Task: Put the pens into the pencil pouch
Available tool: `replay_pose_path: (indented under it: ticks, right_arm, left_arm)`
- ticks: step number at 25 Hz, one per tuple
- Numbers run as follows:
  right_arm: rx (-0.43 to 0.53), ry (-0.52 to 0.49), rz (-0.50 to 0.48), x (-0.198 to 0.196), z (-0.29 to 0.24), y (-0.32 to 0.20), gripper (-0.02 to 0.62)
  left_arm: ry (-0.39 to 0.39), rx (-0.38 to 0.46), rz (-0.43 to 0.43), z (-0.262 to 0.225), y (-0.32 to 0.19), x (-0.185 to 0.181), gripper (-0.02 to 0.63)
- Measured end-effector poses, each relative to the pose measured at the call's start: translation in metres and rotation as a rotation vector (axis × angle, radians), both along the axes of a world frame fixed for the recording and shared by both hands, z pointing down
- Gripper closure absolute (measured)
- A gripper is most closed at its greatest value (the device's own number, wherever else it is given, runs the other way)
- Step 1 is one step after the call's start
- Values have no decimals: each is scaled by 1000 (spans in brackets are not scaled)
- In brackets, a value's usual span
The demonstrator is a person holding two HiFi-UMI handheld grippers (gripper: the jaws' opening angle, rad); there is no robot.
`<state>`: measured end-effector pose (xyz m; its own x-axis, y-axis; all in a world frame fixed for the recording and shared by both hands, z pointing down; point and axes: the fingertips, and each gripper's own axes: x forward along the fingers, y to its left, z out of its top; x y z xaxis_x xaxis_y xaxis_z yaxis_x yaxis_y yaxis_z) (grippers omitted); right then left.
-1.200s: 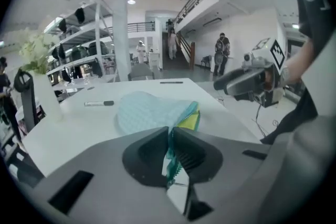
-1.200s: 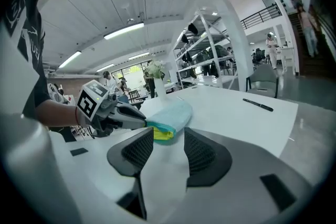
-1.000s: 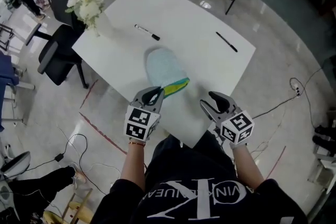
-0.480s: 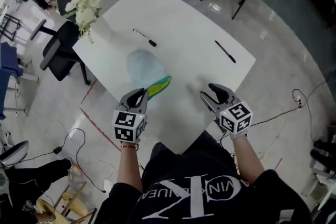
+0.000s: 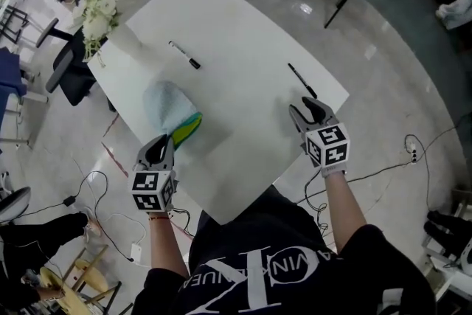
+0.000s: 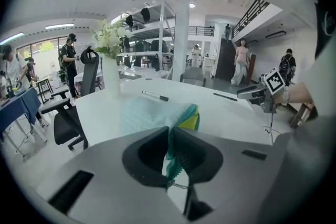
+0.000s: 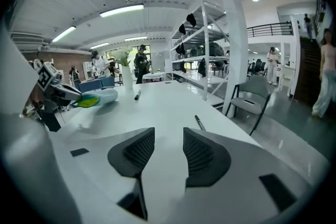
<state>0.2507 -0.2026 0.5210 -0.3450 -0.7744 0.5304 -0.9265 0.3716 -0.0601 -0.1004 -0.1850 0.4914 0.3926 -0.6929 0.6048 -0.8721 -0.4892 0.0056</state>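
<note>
White tabletop (image 5: 243, 18) carried everything. On it the left gripper (image 5: 162, 146) was clenched on the green edge of the pencil pouch (image 5: 166, 103), which stretched away ahead of it. The right gripper (image 5: 313, 109) stood released, its jaws just closing a little with nothing between them. A black pen (image 5: 302, 80) lay just ahead of it, and a second pen (image 5: 184, 55) lay beyond the pouch.

Pouch (image 5: 167, 104), seemingly white pen (image 5: 184, 55), black pen (image 5: 302, 80)
</note>
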Motion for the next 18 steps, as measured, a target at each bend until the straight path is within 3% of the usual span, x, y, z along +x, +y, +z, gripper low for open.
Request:
replay_pose_path:
  ticks: [9,15,18]
  right_arm:
    - [-114,79,180,73,39,-34,426]
    - [-222,103,138,76,62,-39,460]
    - [-232,108,99,71,65,-38,514]
  left_arm:
    - [-15,-23,-94,5,5,-1,574]
    - [-44,-18,-91,4,3,-1,574]
    - [-43,-19,-99,3,3,-4,574]
